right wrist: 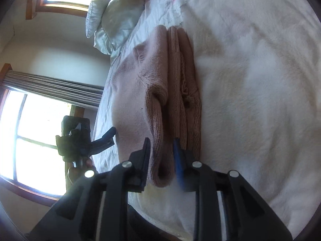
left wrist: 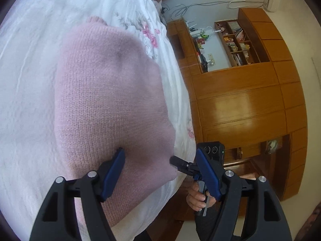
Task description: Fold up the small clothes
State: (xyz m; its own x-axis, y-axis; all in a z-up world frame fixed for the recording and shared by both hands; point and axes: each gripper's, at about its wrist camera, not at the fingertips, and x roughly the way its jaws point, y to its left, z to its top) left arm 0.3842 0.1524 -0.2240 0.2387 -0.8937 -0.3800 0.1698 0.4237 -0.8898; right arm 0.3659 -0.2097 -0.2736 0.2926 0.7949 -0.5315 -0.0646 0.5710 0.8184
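A pink knit sweater (left wrist: 108, 92) lies folded on the white bed cover (left wrist: 26, 104). In the right wrist view its stacked layers (right wrist: 176, 92) run away from me along the bed. My right gripper (right wrist: 161, 142) is shut on the nearest rolled fold at the sweater's end; in the left wrist view its tip (left wrist: 173, 159) pinches the sweater's near corner. My left gripper (left wrist: 160, 152) is open wide over that same end, its left pad (left wrist: 117, 168) lying against the knit. From the right wrist view, the left gripper (right wrist: 109, 135) hangs beside the bed edge, clear of the sweater.
The bed edge (left wrist: 180, 104) runs beside a wooden cabinet (left wrist: 240, 104) with open shelves (left wrist: 238, 42). Pillows (right wrist: 112, 18) lie at the head of the bed. Windows (right wrist: 34, 124) are on the far wall. A hand (left wrist: 197, 199) holds the right gripper's handle.
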